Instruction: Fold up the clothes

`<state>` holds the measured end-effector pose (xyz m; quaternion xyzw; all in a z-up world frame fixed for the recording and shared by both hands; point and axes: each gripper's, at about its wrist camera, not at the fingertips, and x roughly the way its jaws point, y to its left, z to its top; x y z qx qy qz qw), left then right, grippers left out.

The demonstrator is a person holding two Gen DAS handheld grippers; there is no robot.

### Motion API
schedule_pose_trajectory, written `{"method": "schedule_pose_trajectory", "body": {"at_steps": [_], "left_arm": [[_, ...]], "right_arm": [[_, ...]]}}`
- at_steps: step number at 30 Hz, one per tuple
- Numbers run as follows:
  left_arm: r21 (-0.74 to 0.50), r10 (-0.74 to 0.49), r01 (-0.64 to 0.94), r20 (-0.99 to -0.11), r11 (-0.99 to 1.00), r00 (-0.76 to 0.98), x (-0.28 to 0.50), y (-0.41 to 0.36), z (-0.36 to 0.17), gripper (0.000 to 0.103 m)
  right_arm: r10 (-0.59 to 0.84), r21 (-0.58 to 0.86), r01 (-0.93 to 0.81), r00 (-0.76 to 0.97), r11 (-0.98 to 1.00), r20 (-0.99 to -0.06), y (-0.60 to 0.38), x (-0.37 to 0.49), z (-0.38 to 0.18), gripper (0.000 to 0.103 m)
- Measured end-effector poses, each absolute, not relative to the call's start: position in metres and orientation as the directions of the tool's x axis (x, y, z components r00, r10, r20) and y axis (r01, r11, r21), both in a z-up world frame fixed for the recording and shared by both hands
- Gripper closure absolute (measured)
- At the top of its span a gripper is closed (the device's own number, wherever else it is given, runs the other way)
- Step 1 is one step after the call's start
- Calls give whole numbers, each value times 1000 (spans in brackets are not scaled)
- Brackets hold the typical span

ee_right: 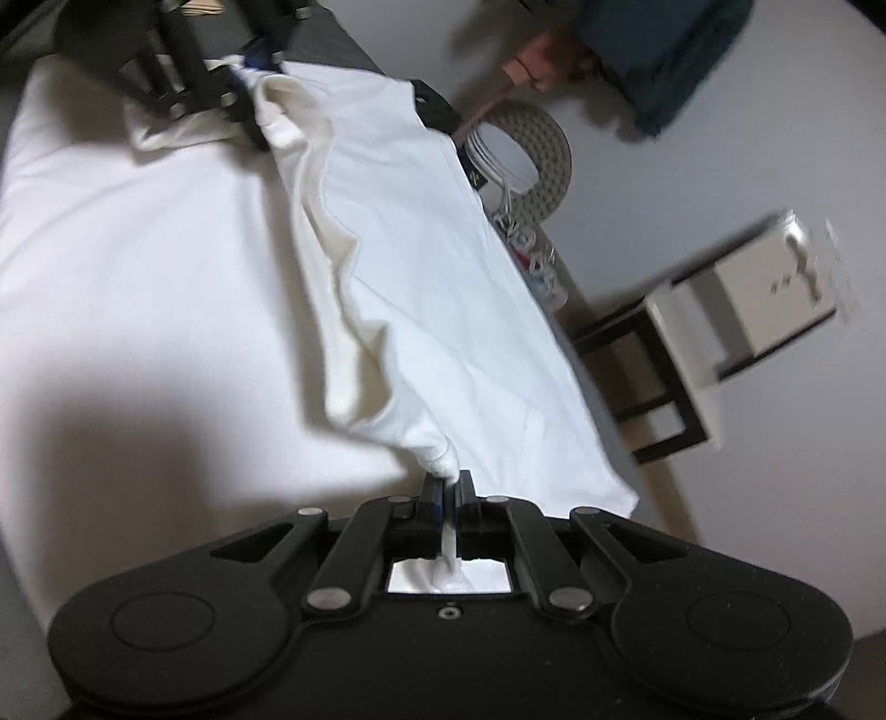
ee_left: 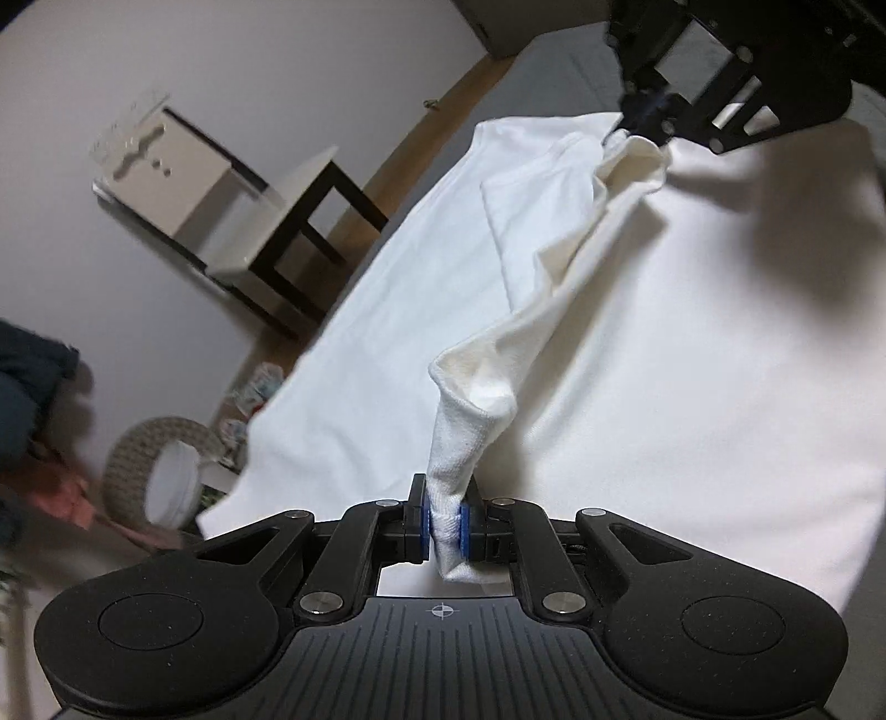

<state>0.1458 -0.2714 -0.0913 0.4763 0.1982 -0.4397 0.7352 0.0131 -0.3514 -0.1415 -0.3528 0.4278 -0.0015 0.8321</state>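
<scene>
A white garment (ee_left: 559,266) hangs stretched between both grippers above the white bed (ee_left: 720,343). My left gripper (ee_left: 446,526) is shut on one bunched corner of it, the cloth pinched between the blue pads. The right gripper (ee_left: 648,119) shows at the top right of the left wrist view, holding the far corner. In the right wrist view my right gripper (ee_right: 449,498) is shut on a corner of the garment (ee_right: 421,288), and the left gripper (ee_right: 243,105) grips the other end at the top left. The cloth's free edge drapes down over the bed's side.
The white bed (ee_right: 111,266) fills the middle of both views. Beside it stand a dark-legged side table with a white box (ee_left: 183,183), a woven basket (ee_left: 149,471) on the floor, and small clutter by the bed edge. A person's dark sleeve (ee_right: 664,50) shows.
</scene>
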Motion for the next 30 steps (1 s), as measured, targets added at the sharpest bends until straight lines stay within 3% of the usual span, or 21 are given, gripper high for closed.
{"method": "schedule_pose_trajectory", "body": {"at_steps": [3, 4, 7, 8, 11, 13, 18, 23, 28, 30], "left_arm": [[490, -472, 854, -720, 174, 509, 153, -269, -99, 92], [483, -475, 857, -721, 177, 505, 156, -268, -101, 83], [485, -483, 833, -680, 268, 551, 167, -259, -98, 36], [460, -491, 835, -675, 302, 550, 172, -253, -94, 30], [382, -521, 846, -668, 372, 531, 184, -232, -78, 28], [383, -522, 838, -657, 388, 543, 186, -216, -71, 19], [357, -554, 852, -649, 383, 521, 189, -191, -59, 18], [385, -514, 852, -681, 354, 521, 202, -217, -55, 18], [405, -462, 854, -720, 327, 518, 207, -244, -63, 18], [400, -443, 858, -737, 323, 510, 211, -251, -70, 18]], "right_arm": [[-296, -530, -227, 625, 817, -723, -368, 13, -144, 94], [-305, -524, -198, 626, 828, -718, -372, 12, -146, 93], [-290, -454, -110, 631, 884, -719, -391, 9, -141, 86], [-281, -419, -75, 634, 905, -721, -398, 6, -136, 82], [-301, -390, 4, 643, 921, -704, -418, 6, -123, 80], [-328, -410, 30, 653, 912, -683, -426, 3, -116, 75], [-301, -380, 31, 672, 924, -677, -428, -34, -102, 64], [-232, -222, 106, 689, 969, -686, -449, -49, -106, 56], [-99, 74, 202, 728, 977, -679, -489, -42, -112, 56], [-55, 120, 186, 728, 975, -683, -495, -33, -115, 56]]}}
